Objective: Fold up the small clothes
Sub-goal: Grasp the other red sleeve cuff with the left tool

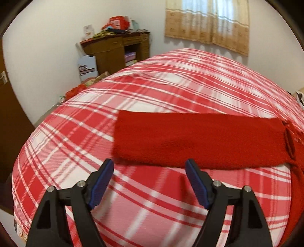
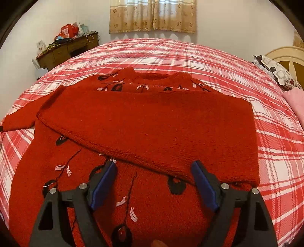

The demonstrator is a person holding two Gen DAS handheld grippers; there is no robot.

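Mid-fold is the judgement: one side of the red sweater is already laid across the patterned body, with its plain back showing. The left sleeve is stretched out flat on the bed, not yet folded in. Next move, as judged: the sleeve end is to be pinched by the left gripper and carried over onto the body, kept flat so no bunching occurs.

Bed is covered in red-and-white plaid; the sweater is spread on it, collar toward the far wall. Curtain is seen on that wall, a cluttered wooden desk in the left corner.

Left gripper: jaws held wide apart, nothing between them, just short of the sleeve. Right gripper: jaws likewise spread wide over the sweater at the folded edge, nothing clamped.
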